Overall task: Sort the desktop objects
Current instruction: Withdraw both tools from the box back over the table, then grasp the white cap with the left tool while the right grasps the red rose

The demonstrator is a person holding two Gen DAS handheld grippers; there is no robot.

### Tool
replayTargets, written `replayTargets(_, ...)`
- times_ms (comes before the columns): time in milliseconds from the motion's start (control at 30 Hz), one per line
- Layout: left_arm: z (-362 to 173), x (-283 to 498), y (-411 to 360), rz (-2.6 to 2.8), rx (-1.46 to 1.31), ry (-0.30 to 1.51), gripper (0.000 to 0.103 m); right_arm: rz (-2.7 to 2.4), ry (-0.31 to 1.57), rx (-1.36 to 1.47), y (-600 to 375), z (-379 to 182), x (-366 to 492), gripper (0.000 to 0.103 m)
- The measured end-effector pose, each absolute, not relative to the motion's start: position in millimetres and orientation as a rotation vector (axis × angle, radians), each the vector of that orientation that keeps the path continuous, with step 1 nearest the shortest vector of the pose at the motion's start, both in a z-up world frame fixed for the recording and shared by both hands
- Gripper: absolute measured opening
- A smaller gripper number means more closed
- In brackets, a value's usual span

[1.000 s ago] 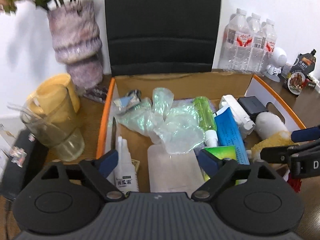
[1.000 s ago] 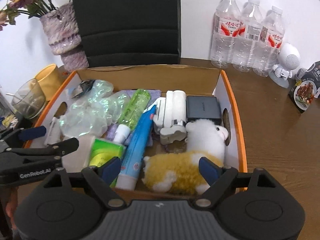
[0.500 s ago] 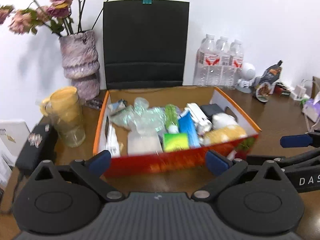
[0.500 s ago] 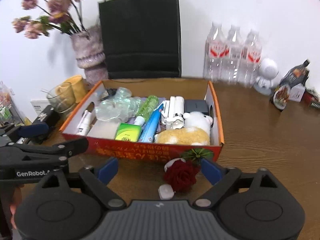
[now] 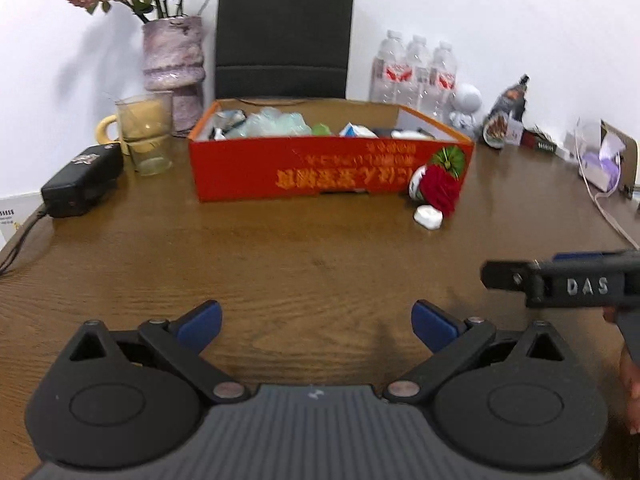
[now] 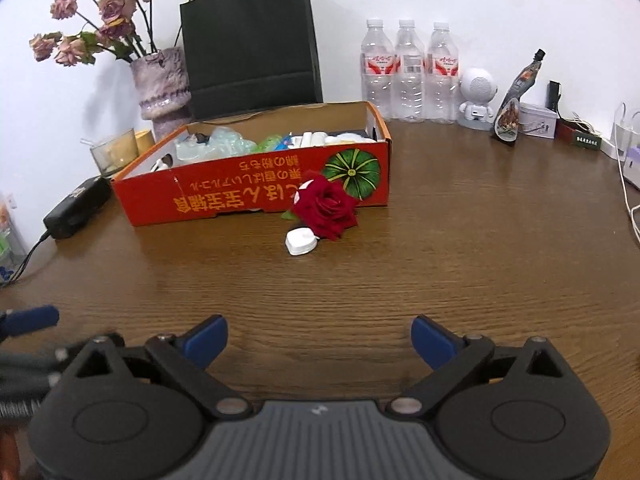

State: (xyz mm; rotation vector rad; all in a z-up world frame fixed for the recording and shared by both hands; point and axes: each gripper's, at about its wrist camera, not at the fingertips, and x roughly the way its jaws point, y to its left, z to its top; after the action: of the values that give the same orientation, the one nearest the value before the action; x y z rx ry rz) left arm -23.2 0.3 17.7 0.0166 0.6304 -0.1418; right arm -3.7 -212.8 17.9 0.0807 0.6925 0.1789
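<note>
An orange-red cardboard box [image 5: 332, 168] [image 6: 256, 188] stands at the back of the wooden desk, filled with several items: crumpled plastic, a green bottle, tubes, white things. Against its front right corner lies a red rose [image 5: 440, 188] [image 6: 326, 208], with a small white object [image 5: 428, 216] [image 6: 301, 242] just in front of it. My left gripper [image 5: 316, 320] is open and empty over bare wood, well short of the box. My right gripper [image 6: 319, 336] is open and empty too, level with it on the right. Its black finger [image 5: 512, 276] shows at the right of the left wrist view.
Behind the box stand a purple vase of dried roses [image 6: 160, 88], a black paper bag [image 6: 252, 44] and three water bottles [image 6: 408, 72]. A glass mug [image 5: 144, 136] and a black adapter [image 5: 80, 184] sit at the left. A white figurine [image 6: 476, 96], tins and cables fill the right edge.
Both grippers have pulled back from over the box and sunk toward the desk. The box now lies far ahead, and the rose and white object have come into view.
</note>
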Motion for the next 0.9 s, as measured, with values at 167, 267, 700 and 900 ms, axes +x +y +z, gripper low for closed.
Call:
replayTargets(167,6.4,-15.0,3.3,-0.1,-0.008,0.651,0.103,0.185,0.71,0.099,-211.0,3.8,0.8,0.099)
replayTargets(267,2.7,-13.1,4.7,-0.093,-0.01,0.67,0.103,0.186,0.7,0.076,-208.3,0.0,-2.6,0.099)
replayTargets(700,-1.7,-10.2,-2.6,-0.08,0.032,0.69,0.103,0.147,0.694,0.007,-200.9,-5.3,-8.4,0.103)
replayTargets(900,-2.0,-10.2,-2.7,-0.08,0.034,0.691,0.103,0.134,0.701,-0.019,-197.9,-6.2,-7.4,0.103)
